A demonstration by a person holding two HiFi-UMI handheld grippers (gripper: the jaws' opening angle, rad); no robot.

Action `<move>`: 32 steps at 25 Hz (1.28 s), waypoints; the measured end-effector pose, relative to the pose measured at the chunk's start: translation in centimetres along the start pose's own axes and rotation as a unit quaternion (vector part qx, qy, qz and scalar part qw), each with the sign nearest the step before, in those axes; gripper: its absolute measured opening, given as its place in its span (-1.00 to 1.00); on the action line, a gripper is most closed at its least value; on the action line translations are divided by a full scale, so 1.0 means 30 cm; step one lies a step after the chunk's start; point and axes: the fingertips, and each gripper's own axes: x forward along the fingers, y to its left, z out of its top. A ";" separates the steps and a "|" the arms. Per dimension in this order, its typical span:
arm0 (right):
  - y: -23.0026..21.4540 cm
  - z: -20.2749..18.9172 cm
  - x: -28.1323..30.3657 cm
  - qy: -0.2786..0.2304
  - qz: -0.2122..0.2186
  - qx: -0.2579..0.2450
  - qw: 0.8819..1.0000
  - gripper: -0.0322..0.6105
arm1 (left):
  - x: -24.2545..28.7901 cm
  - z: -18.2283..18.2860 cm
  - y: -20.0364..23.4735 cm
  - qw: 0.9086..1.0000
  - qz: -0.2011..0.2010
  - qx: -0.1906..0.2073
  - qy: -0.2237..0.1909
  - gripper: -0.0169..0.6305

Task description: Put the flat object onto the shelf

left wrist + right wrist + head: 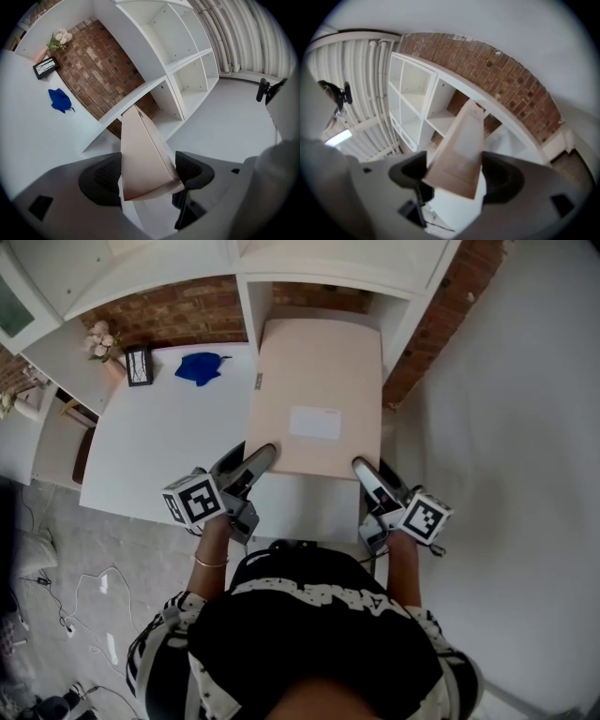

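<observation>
A flat tan cardboard box [319, 395] with a white label is held level above the white table [150, 446], its far edge at the mouth of a white shelf cubby [323, 298]. My left gripper [259, 461] is shut on the box's near left corner, and my right gripper [364, 472] is shut on its near right corner. In the left gripper view the box [143, 154] runs between the dark pads toward the shelf [154, 89]. The right gripper view shows the box [461, 150] pointing at the shelf opening [440, 119].
A blue cloth [202, 367], a small framed picture [139, 365] and a pot of flowers [101, 341] lie on the table's far left, against a brick wall [178, 320]. White shelf dividers [251, 310] flank the cubby. The person's body fills the near bottom.
</observation>
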 end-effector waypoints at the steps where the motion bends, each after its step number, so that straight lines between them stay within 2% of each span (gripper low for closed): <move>1: 0.000 -0.001 0.001 -0.002 -0.001 0.002 1.000 0.20 | 0.002 0.003 0.000 1.000 -0.003 -0.003 0.001 0.23; 10: 0.019 -0.013 -0.010 -0.011 0.003 -0.006 1.000 0.20 | 0.005 0.020 0.014 1.000 -0.010 -0.011 0.016 0.23; 13: 0.040 -0.027 -0.031 0.002 0.009 -0.036 0.999 0.20 | 0.011 0.031 0.002 0.999 -0.021 -0.017 0.017 0.23; 17: 0.078 -0.044 -0.046 0.012 0.012 -0.102 0.995 0.20 | 0.021 0.049 0.009 1.000 -0.020 -0.014 0.018 0.23; 20: 0.084 -0.056 -0.043 0.020 -0.004 -0.152 0.988 0.20 | 0.029 0.055 0.013 0.999 -0.021 -0.020 0.019 0.23; 25: 0.062 -0.051 -0.026 0.026 -0.059 -0.216 0.974 0.18 | 0.044 0.076 0.020 0.999 -0.023 -0.028 0.015 0.23; 27: 0.053 -0.034 -0.023 0.016 -0.072 -0.220 0.973 -0.07 | 0.046 0.088 0.021 0.999 -0.026 -0.036 0.010 0.23; 32: 0.046 -0.007 -0.008 -0.001 -0.083 -0.215 0.973 -0.07 | 0.069 0.110 0.022 0.999 -0.033 -0.036 0.010 0.23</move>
